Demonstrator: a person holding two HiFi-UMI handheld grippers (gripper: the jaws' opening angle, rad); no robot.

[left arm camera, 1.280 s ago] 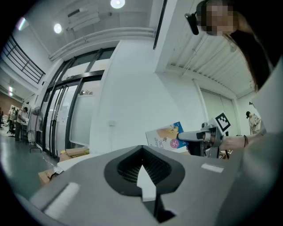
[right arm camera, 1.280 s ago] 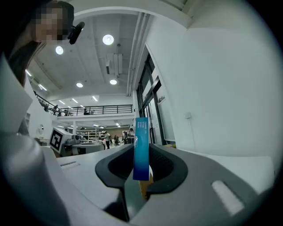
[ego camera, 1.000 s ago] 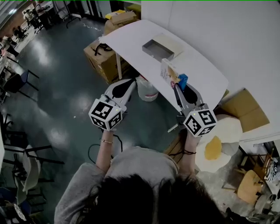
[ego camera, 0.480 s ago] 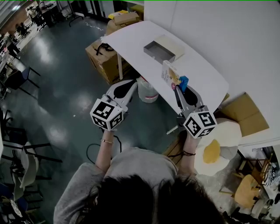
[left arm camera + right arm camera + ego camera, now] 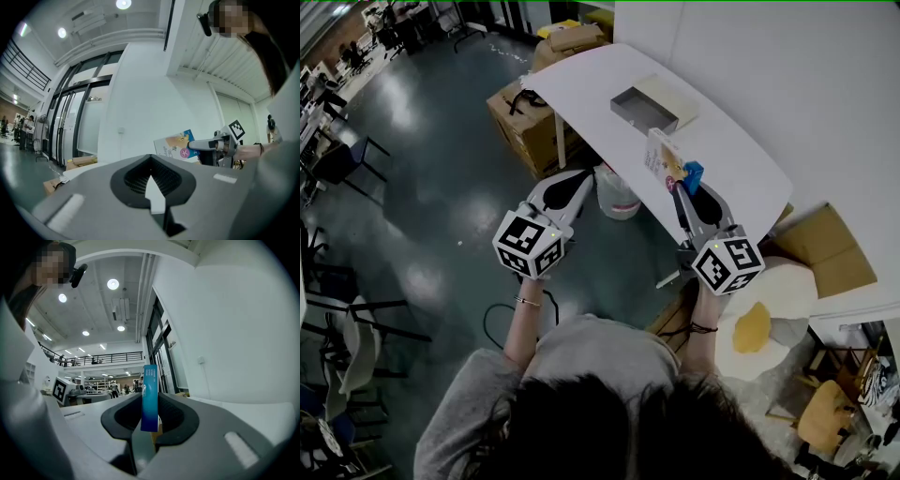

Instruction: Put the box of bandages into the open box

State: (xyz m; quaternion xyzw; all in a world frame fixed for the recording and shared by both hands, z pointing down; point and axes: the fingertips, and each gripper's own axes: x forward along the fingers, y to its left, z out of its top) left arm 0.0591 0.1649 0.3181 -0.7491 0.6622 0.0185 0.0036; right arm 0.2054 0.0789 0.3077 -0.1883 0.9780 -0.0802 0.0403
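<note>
At the near edge of the white worktop, right claw grips the box of bandages. Box upright, clamped by its narrow blue edge, both pads pressed on it. Cannot tell whether its base touches the worktop. Open box sits farther back on the worktop, lid folded out behind it, apart from the bandages. Left claw held off the worktop's left side over the floor, tips together, nothing between them.

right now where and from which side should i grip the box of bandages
Pinch the box of bandages across its thin width at its near blue edge, level from the person's side; it stands upright, as the right tool holds it.
</note>
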